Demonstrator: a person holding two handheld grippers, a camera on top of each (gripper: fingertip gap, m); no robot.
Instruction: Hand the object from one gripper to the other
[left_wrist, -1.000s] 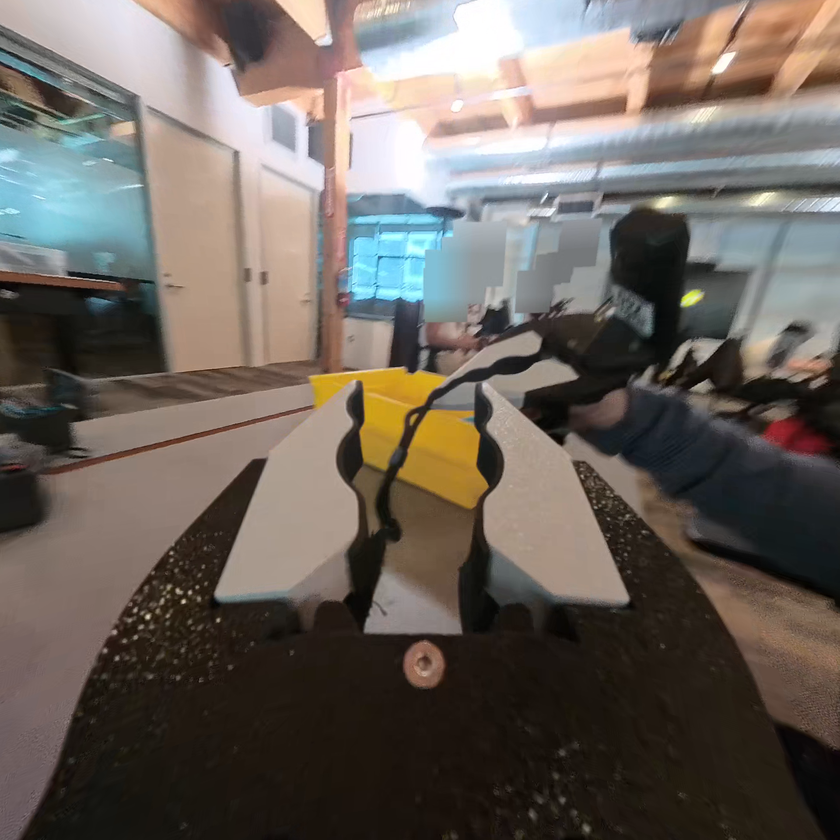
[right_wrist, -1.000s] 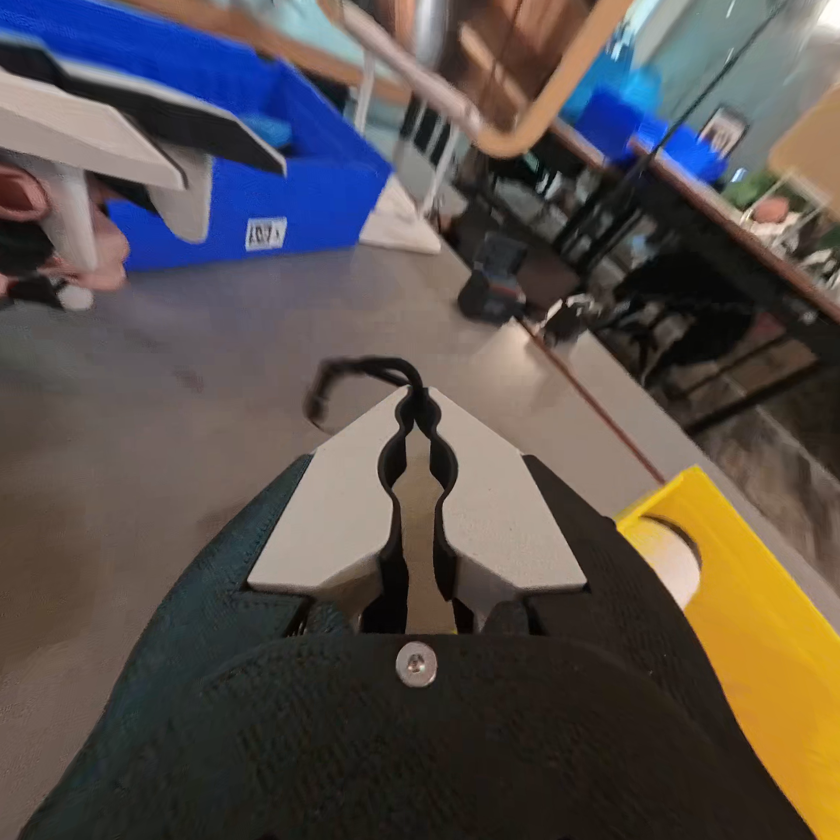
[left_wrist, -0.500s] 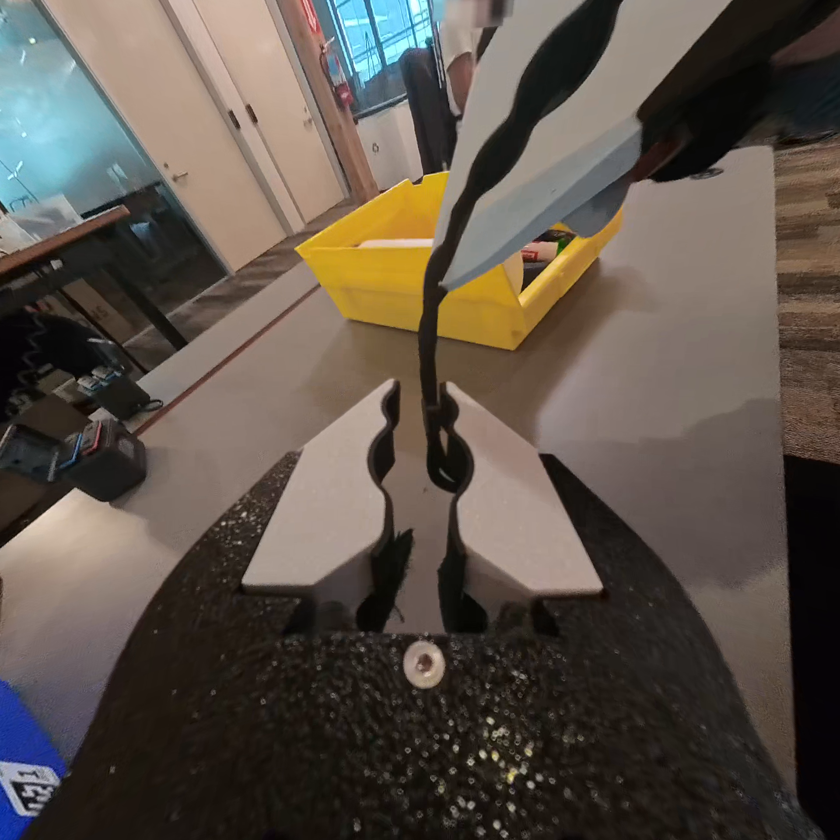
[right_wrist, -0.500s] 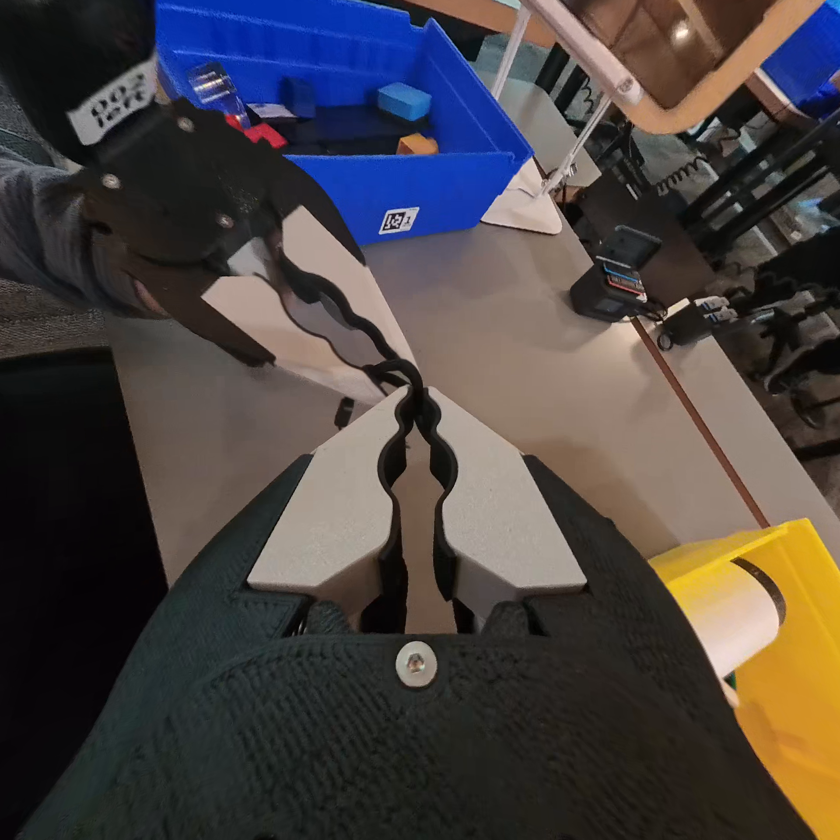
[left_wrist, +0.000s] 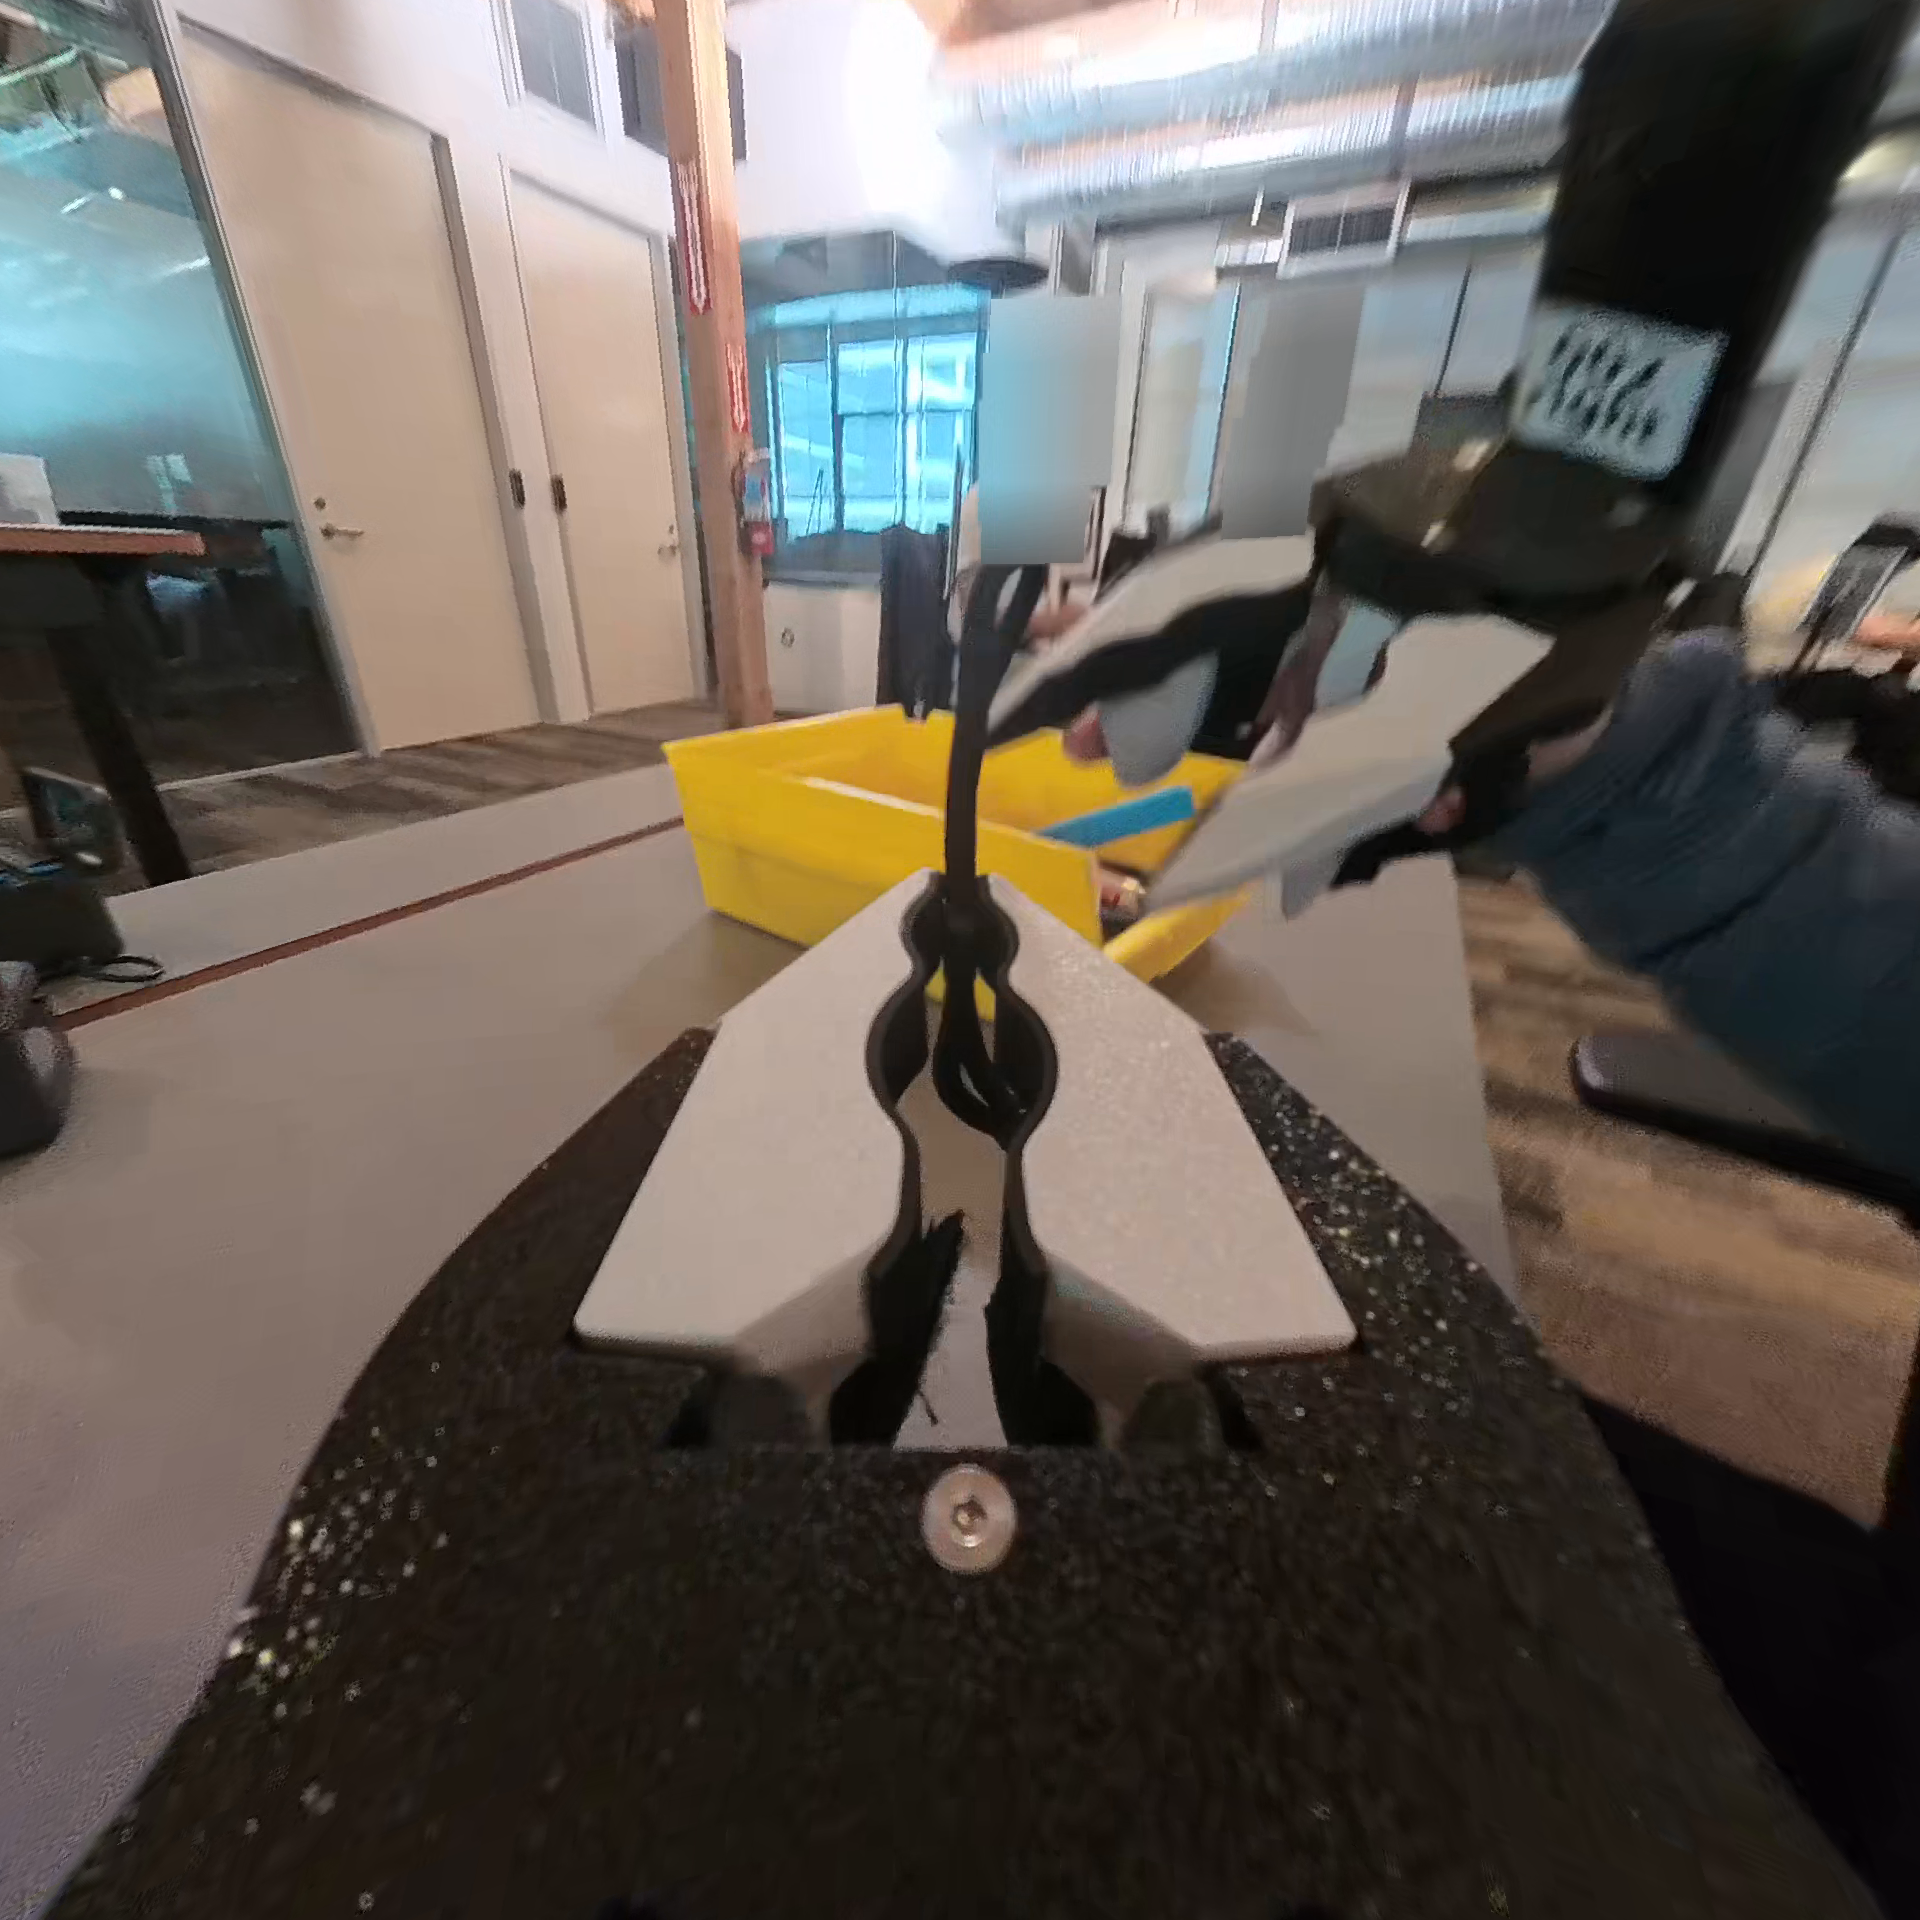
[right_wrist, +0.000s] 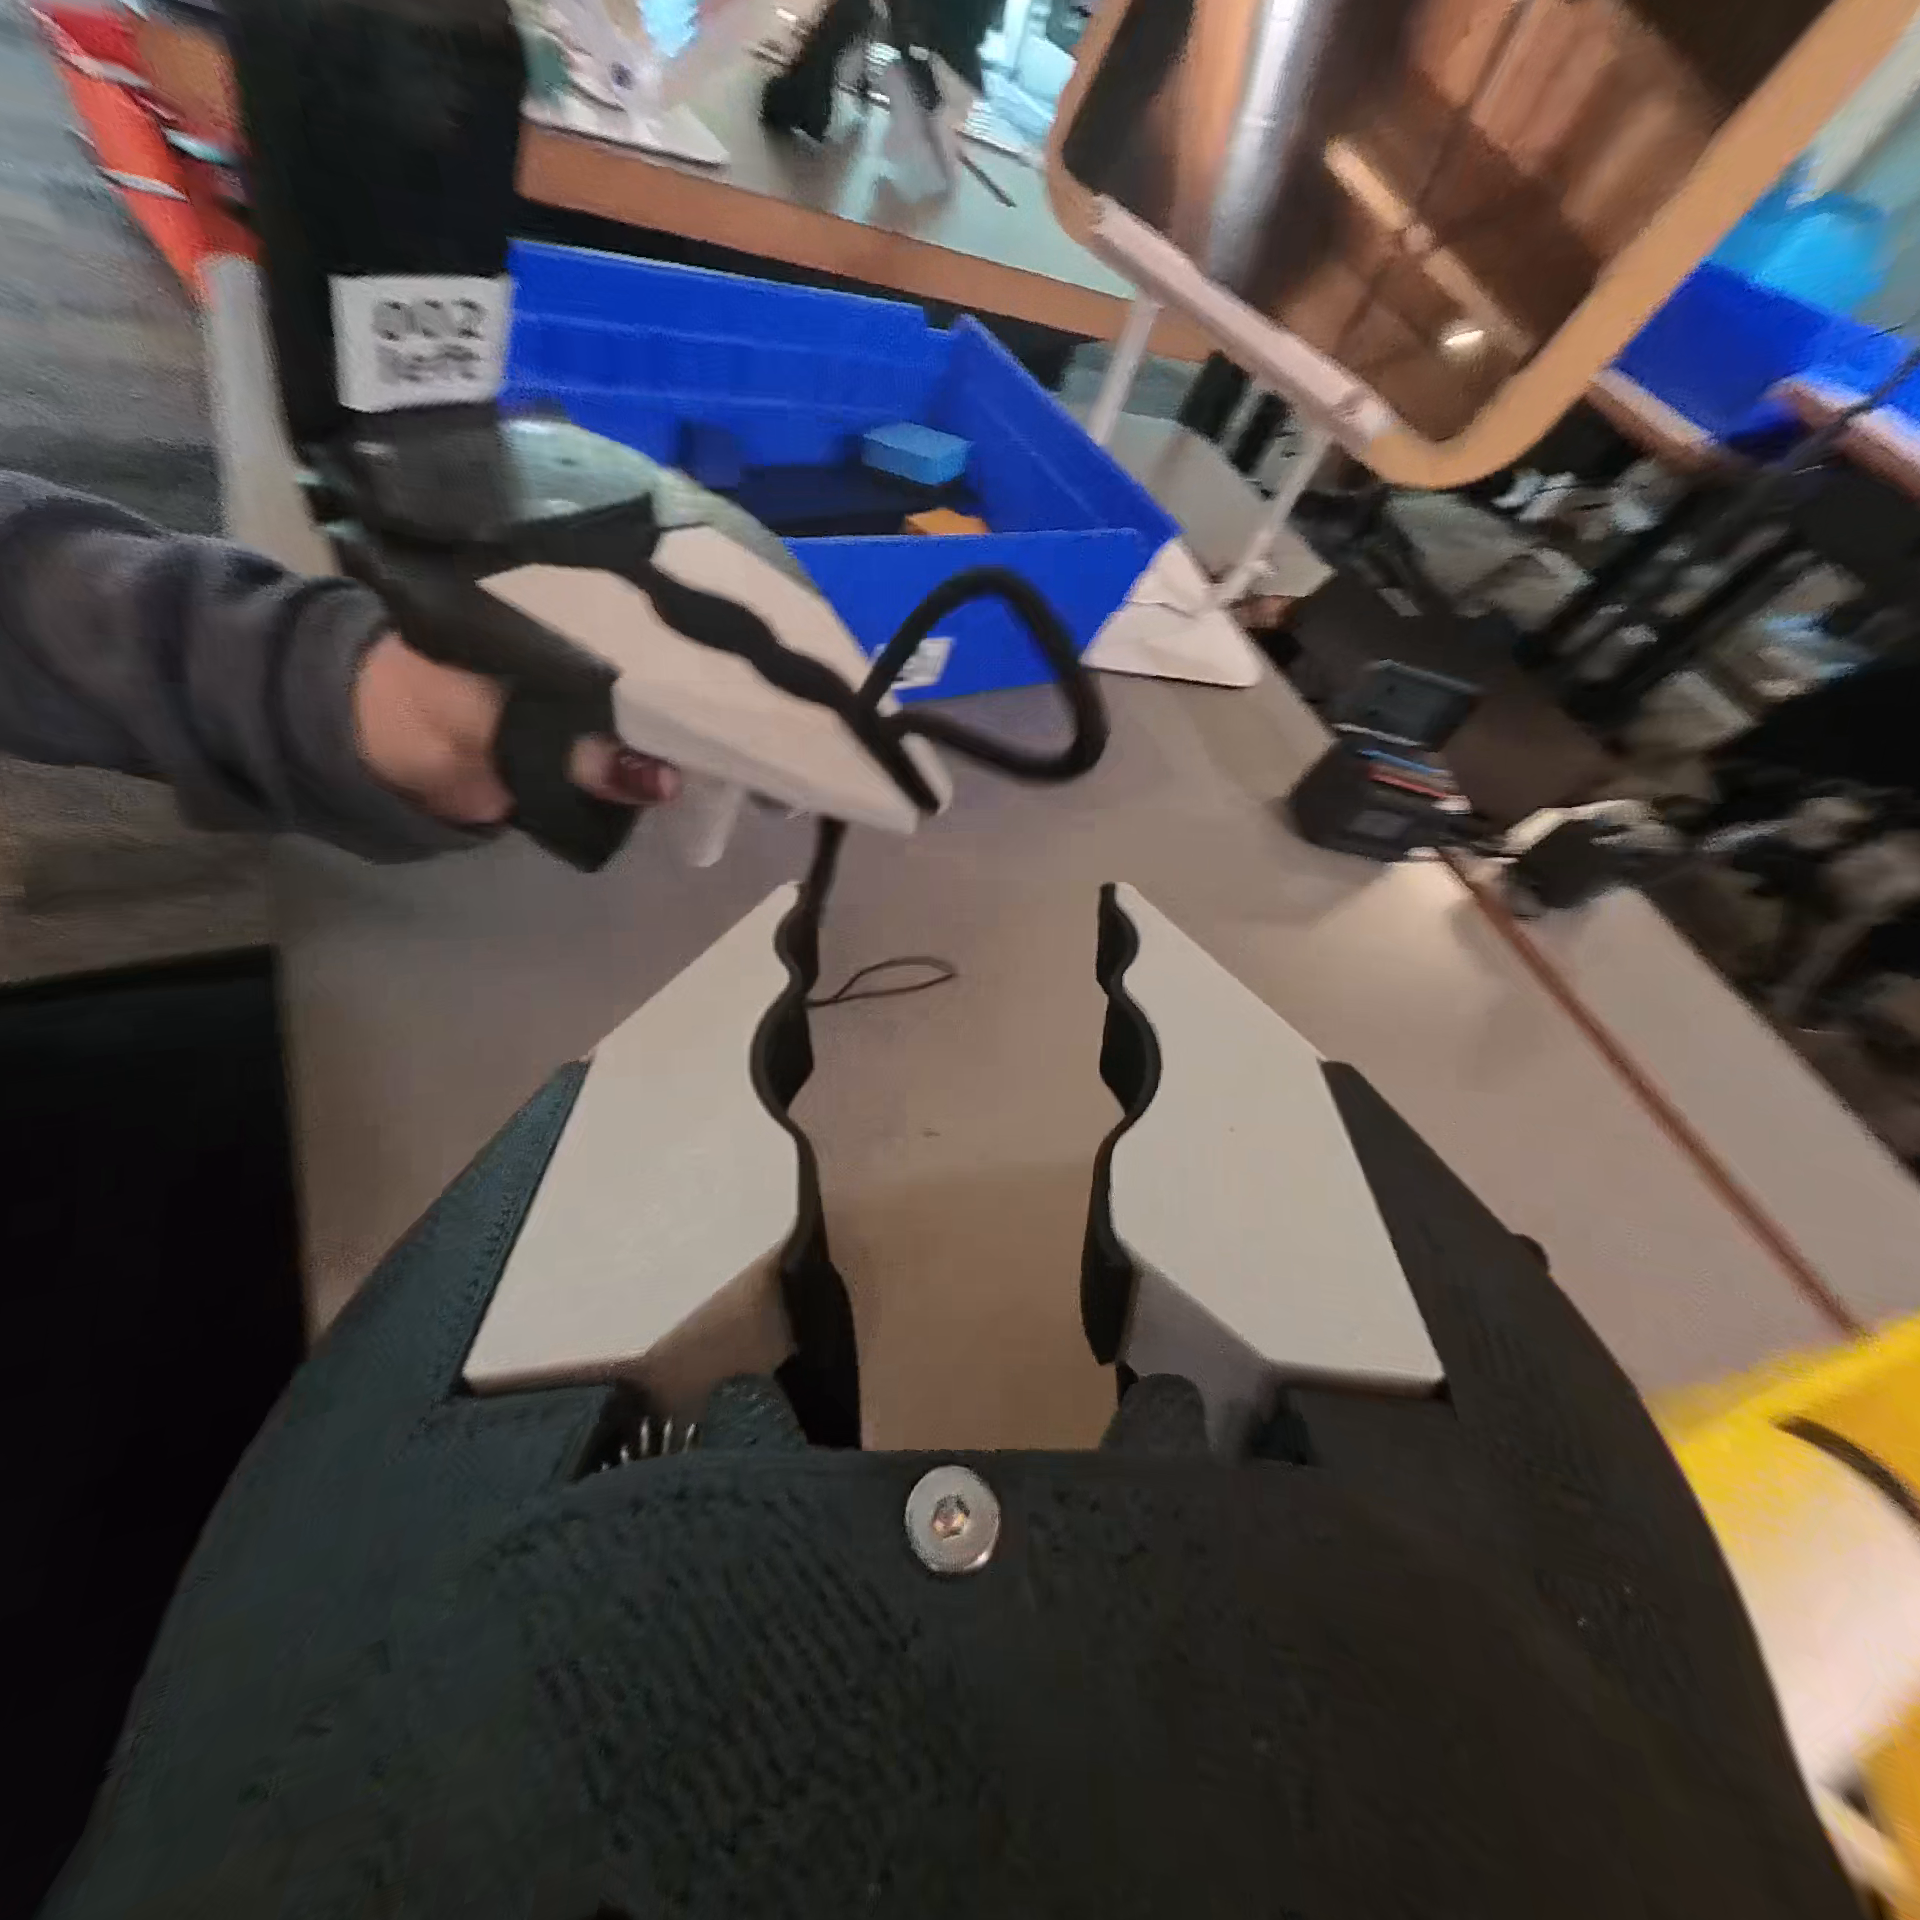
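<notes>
Left gripper (left_wrist: 961, 904), frame centre, is clamped on the black cord (left_wrist: 968, 769), while right gripper (right_wrist: 951, 904) stands wide apart and empty; risk judged: the thin cord slipping from the narrow tip grip onto the table (right_wrist: 1299, 1039).

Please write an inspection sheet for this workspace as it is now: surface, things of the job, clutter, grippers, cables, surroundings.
Surface: grey table, mostly bare between the bins.
Job's things: black cord, pinched at the left gripper's tip; its loop sticks out beyond the fingers.
Clutter: yellow bin and blue bin, both holding small items; a thin black loop lies on the table.
Grippers: left gripper shut on the cord; right gripper open, off the cord.
Cables: nothing seen apart from the cord.
Surroundings: office with doors, desks, a chair; people blurred.
</notes>
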